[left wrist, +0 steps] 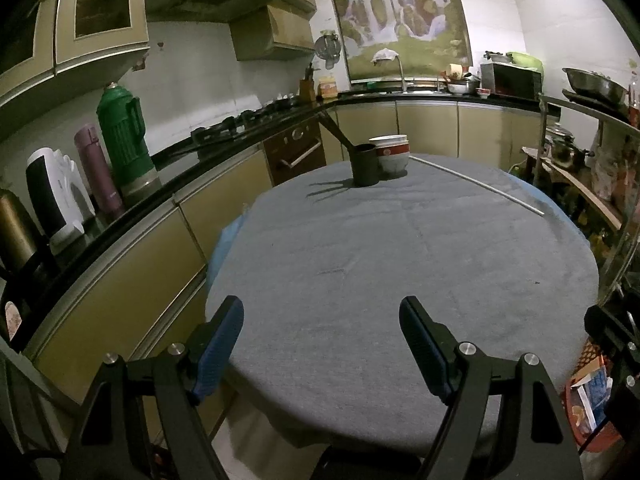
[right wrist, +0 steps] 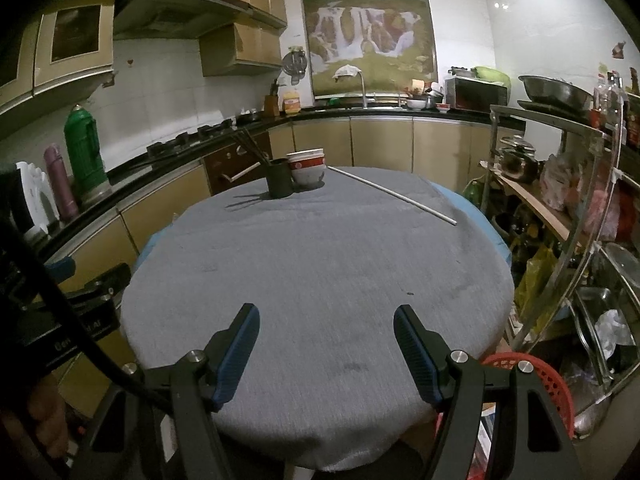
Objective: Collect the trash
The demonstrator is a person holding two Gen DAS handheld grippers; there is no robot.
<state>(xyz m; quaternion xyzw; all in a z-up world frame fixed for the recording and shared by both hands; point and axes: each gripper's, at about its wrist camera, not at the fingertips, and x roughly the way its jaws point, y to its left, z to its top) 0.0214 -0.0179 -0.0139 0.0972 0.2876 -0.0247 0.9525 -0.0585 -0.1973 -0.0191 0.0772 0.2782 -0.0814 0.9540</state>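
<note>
Both grippers hang over the near edge of a round table [left wrist: 400, 248] under a grey cloth. The left gripper [left wrist: 322, 312] has its fingers spread wide with nothing between them; the right gripper [right wrist: 326, 320] is likewise wide and empty. At the far side stand a dark cup [right wrist: 280, 180] holding chopsticks and, touching it, stacked bowls [right wrist: 307, 168]. A white stick [right wrist: 390, 195] lies slanting on the cloth to the right of them. A red basket [right wrist: 532, 376] sits low beside the table on the right, with paper trash [left wrist: 592, 392] inside it, well apart from both grippers
</note>
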